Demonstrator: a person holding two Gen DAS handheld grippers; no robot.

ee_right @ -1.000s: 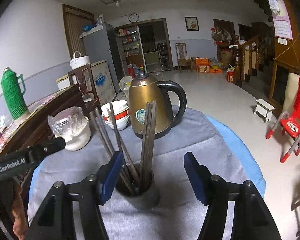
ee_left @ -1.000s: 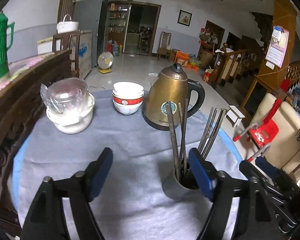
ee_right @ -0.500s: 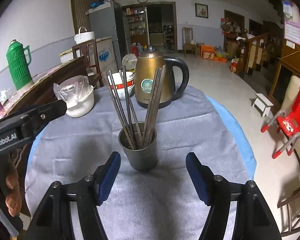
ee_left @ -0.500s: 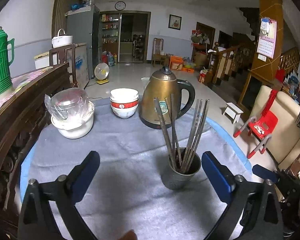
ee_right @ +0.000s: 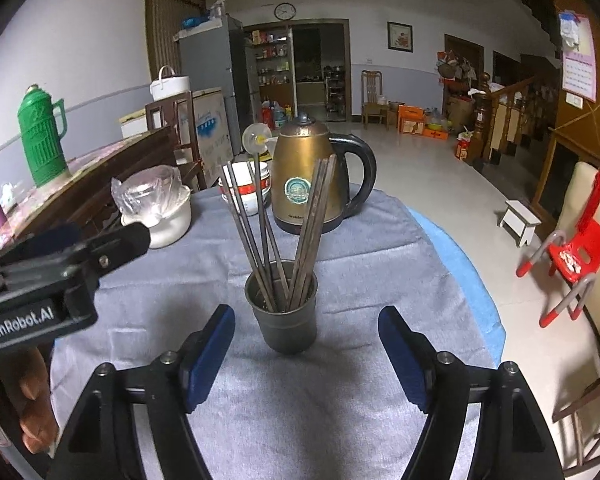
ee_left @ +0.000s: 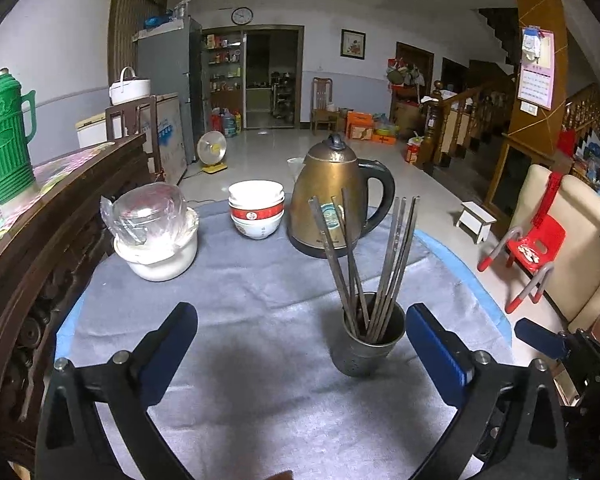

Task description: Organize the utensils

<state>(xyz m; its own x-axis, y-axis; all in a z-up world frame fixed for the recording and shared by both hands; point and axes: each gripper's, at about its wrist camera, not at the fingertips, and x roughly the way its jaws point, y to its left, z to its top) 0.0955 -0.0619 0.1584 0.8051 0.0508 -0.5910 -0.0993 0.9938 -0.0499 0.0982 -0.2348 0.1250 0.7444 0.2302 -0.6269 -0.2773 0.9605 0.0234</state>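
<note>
Metal cup [ee_right: 285, 312] upright mid-table on grey cloth [ee_left: 260, 288], in front of brass kettle [ee_left: 332, 208], chopsticks [ee_right: 276, 224] fanned inside.

Left gripper [ee_left: 302, 344] jaws spread wide, nothing between.

Right gripper [ee_right: 306, 346] jaws opening, cup just ahead of tips, untouched.

Judgement: chopsticks stiff, thin, likely slick metal; pinch bundle mid-shaft, above rim. Cup looks light, top-heavy; tips easily, so steady at wall.

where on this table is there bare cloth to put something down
Bare grey cloth runs between the wrapped white pot and the chopstick cup, and on toward the near edge. The far edge is crowded: pot, stacked bowls and kettle stand in a row.
</note>
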